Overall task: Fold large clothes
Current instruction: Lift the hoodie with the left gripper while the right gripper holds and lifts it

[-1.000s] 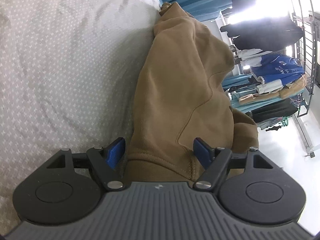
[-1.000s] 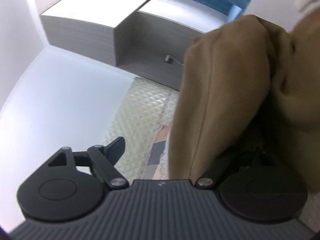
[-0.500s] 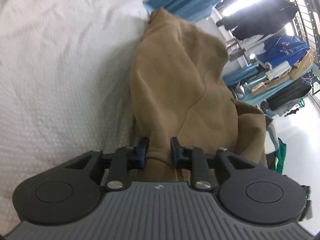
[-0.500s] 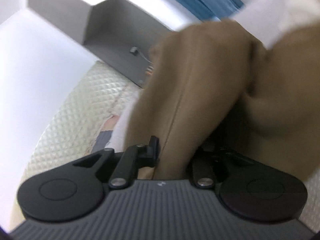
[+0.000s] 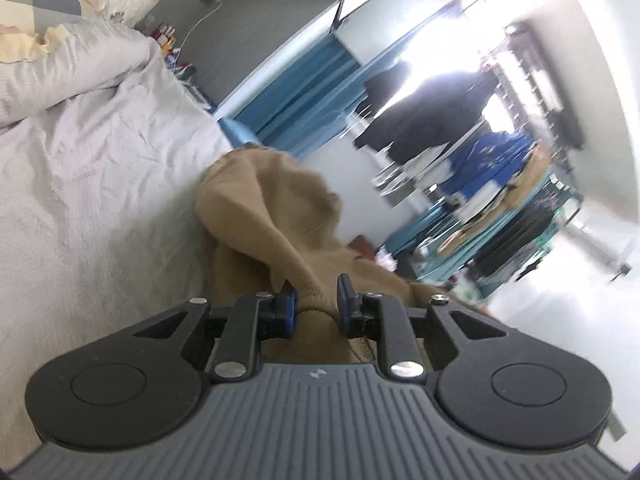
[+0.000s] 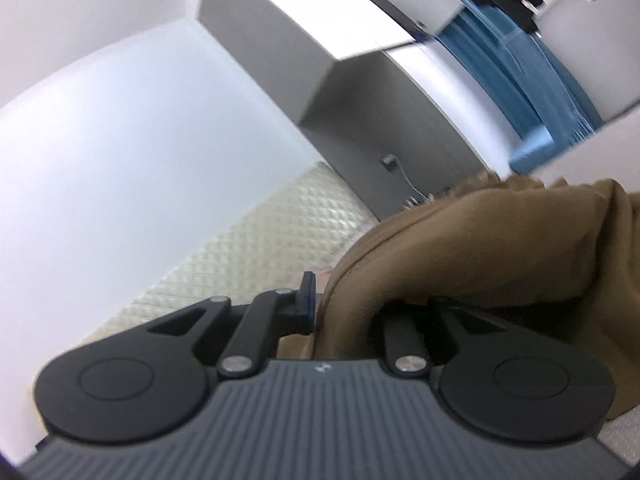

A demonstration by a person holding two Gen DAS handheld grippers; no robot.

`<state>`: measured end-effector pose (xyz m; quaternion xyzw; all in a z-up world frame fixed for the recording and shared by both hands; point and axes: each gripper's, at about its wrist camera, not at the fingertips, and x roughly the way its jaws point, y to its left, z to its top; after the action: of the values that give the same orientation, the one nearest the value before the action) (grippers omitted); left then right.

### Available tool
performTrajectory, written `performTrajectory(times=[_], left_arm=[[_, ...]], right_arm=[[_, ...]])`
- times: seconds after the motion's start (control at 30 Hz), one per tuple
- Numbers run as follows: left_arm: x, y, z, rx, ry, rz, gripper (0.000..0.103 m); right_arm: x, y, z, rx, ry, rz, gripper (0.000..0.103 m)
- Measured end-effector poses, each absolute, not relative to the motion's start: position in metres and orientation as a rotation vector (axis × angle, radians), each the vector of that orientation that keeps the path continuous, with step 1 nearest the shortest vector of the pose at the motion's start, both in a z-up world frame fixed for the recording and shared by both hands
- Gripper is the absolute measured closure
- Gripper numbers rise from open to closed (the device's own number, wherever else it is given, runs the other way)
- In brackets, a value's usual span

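1. The left gripper (image 5: pixel 316 300) is clamped on a bunched ridge of the tan sweatshirt (image 5: pixel 264 208); its blue-padded jaws have just been closing and now pinch the cloth between them.
2. From that pinch the sweatshirt trails away over the edge of the grey bedspread (image 5: pixel 100 184), its far end lying crumpled where the bed stops.
3. The right gripper (image 6: pixel 344 300) is likewise clamped on the sweatshirt (image 6: pixel 500 248); the left finger's pad presses against a seamed fold, and the right finger is buried under the cloth (only its linkage arm shows).
4. That fold fills the right half of the right wrist view and blocks whatever lies beyond it.
5. Around the bed: a pillow (image 5: pixel 60 76) at the head, a quilted headboard (image 6: pixel 248 256), and a grey wall (image 6: pixel 400 120) with a plug and cable.
6. Past the bed's far side stand blue curtains (image 5: pixel 304 92) and a clothes rack (image 5: pixel 480 184) crowded with dark and blue garments (blurred, against a bright window).
7. A white wall (image 6: pixel 140 140) fills the left of the right wrist view.
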<state>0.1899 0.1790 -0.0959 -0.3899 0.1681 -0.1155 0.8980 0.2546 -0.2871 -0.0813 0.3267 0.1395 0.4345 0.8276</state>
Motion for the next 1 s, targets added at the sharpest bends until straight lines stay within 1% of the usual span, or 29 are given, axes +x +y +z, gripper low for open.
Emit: performTrajectory(times=[0.13, 0.23, 0.27, 0.33, 0.43, 0.5, 0.57, 0.6, 0.7, 0.73, 0.77, 0.8, 0.83, 0.9, 0.93, 0.97, 1.0], left_arm=[[0.127, 0.173, -0.086, -0.8, 0.296, -0.292, 0.08], [0.081, 0.171, -0.089, -0.84, 0.238, -0.343, 0.08], [0.068, 0.169, -0.092, -0.854, 0.225, -0.354, 0.08], [0.054, 0.169, -0.098, -0.879, 0.229, -0.368, 0.079], [0.059, 0.171, -0.106, -0.93, 0.286, -0.38, 0.077], [0.065, 0.174, -0.114, -0.975, 0.316, -0.385, 0.07], [0.076, 0.175, -0.12, -0.995, 0.346, -0.382, 0.047], [0.077, 0.175, -0.123, -1.003, 0.354, -0.386, 0.045], [0.094, 0.177, -0.131, -1.041, 0.389, -0.396, 0.043], [0.101, 0.175, -0.132, -1.046, 0.402, -0.402, 0.043], [0.107, 0.174, -0.133, -1.047, 0.415, -0.402, 0.043], [0.109, 0.173, -0.134, -1.042, 0.428, -0.397, 0.043], [0.112, 0.171, -0.136, -1.035, 0.439, -0.395, 0.045], [0.116, 0.169, -0.135, -1.017, 0.455, -0.389, 0.045], [0.117, 0.169, -0.134, -1.009, 0.451, -0.388, 0.05], [0.116, 0.169, -0.132, -0.997, 0.445, -0.392, 0.058], [0.113, 0.167, -0.13, -0.982, 0.436, -0.385, 0.061]], right_arm=[[0.215, -0.305, -0.071, 0.706, 0.26, 0.962, 0.086], [0.182, -0.313, -0.065, 0.687, 0.212, 1.005, 0.086], [0.185, -0.308, -0.072, 0.684, 0.205, 1.011, 0.086], [0.176, -0.307, -0.074, 0.668, 0.209, 0.997, 0.086], [0.175, -0.299, -0.078, 0.622, 0.246, 0.929, 0.085], [0.177, -0.301, -0.085, 0.656, 0.285, 0.905, 0.085], [0.185, -0.301, -0.091, 0.682, 0.319, 0.888, 0.085], [0.183, -0.302, -0.094, 0.687, 0.336, 0.884, 0.085], [0.183, -0.302, -0.106, 0.728, 0.388, 0.871, 0.084], [0.183, -0.302, -0.109, 0.738, 0.4, 0.863, 0.073], [0.185, -0.301, -0.113, 0.744, 0.415, 0.855, 0.065], [0.187, -0.299, -0.116, 0.749, 0.428, 0.861, 0.052], [0.185, -0.299, -0.117, 0.75, 0.438, 0.875, 0.048], [0.18, -0.295, -0.114, 0.715, 0.439, 0.877, 0.048], [0.178, -0.292, -0.111, 0.681, 0.439, 0.862, 0.049], [0.175, -0.29, -0.11, 0.656, 0.443, 0.843, 0.05], [0.172, -0.289, -0.11, 0.638, 0.442, 0.816, 0.06]])
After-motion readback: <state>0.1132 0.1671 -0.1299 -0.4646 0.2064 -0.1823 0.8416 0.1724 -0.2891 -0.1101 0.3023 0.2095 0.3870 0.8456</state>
